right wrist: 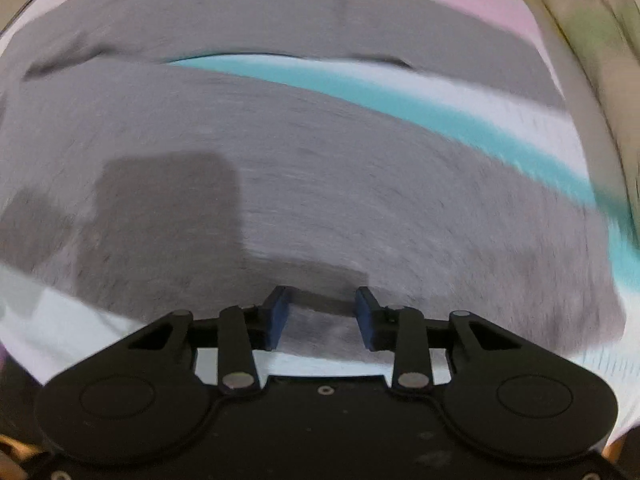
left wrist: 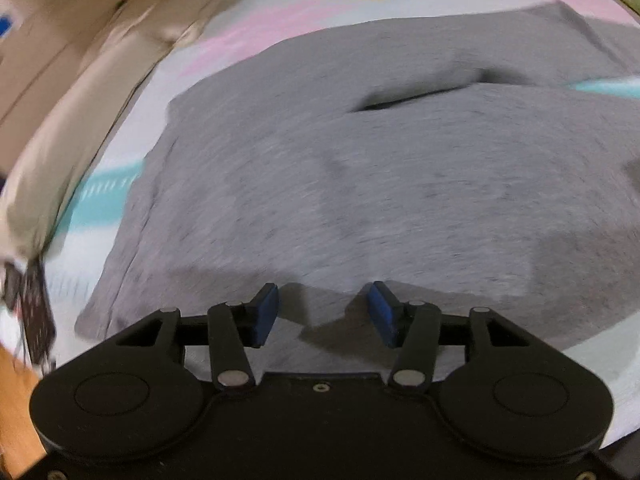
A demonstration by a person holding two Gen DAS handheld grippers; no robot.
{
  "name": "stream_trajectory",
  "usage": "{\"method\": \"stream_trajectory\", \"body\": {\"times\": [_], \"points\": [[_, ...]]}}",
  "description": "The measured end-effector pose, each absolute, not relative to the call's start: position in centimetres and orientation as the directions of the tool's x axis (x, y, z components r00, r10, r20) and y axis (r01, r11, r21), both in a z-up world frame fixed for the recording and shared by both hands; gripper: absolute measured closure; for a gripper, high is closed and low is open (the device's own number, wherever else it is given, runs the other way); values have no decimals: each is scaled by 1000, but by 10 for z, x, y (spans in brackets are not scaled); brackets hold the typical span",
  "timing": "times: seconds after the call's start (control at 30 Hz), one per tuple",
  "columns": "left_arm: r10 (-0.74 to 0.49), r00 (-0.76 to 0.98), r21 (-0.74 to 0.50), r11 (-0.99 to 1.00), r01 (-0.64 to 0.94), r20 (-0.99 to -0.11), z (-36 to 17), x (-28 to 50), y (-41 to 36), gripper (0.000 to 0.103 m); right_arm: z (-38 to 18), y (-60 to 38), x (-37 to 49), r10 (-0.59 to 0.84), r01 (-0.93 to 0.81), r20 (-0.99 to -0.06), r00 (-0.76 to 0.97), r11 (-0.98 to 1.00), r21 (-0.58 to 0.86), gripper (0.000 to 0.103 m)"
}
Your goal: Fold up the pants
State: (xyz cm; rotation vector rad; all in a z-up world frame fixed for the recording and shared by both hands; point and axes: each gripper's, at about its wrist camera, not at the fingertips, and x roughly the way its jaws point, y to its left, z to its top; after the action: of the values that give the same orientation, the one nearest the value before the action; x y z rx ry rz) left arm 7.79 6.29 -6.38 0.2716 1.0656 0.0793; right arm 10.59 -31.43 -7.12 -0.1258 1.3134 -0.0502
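Observation:
Grey pants (left wrist: 360, 168) lie spread flat on a pastel striped sheet (left wrist: 100, 204). In the left wrist view the waist end is near me and the two legs split at a dark fold farther off. My left gripper (left wrist: 324, 300) is open and empty, just above the near edge of the cloth. In the right wrist view the pants (right wrist: 340, 184) show both legs with a teal stripe (right wrist: 460, 116) of sheet between them. My right gripper (right wrist: 322, 300) is open and empty over the near leg's edge. Both views are motion-blurred.
The sheet (right wrist: 500, 4) has pink, white, teal and yellow bands. Beige blurred surfaces (left wrist: 60, 80) rise at the left of the left wrist view. A dark object (left wrist: 36, 312) lies at the sheet's left edge. Greenish blurred material (right wrist: 600, 40) sits at the right of the right wrist view.

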Motion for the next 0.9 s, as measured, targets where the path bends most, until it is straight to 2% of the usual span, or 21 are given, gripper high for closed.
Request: {"method": "stream_trajectory", "body": {"times": [0.1, 0.2, 0.3, 0.5, 0.63, 0.73, 0.9], "points": [[253, 431, 260, 965, -43, -866, -59, 85, 82, 42, -73, -339, 116, -205, 78, -957, 207, 978, -193, 68], [396, 380, 371, 918, -140, -836, -57, 89, 94, 44, -73, -356, 123, -247, 175, -955, 163, 960, -218, 68], [330, 380, 299, 944, -141, -864, -43, 96, 94, 61, -63, -370, 129, -263, 258, -951, 159, 941, -217, 67], [182, 518, 219, 976, 11, -836, -3, 129, 42, 59, -22, -381, 173, -208, 290, -897, 390, 952, -95, 66], [95, 639, 209, 972, 105, -763, 16, 163, 17, 53, -17, -372, 218, -188, 240, -845, 501, 968, -73, 66], [84, 673, 201, 975, 97, -735, 14, 187, 8, 53, -26, -360, 252, -161, 194, -828, 538, 979, -65, 66], [127, 604, 201, 978, 56, -787, -17, 216, 12, 53, -46, -332, 284, -121, 109, -819, 561, 991, -72, 66]]}}
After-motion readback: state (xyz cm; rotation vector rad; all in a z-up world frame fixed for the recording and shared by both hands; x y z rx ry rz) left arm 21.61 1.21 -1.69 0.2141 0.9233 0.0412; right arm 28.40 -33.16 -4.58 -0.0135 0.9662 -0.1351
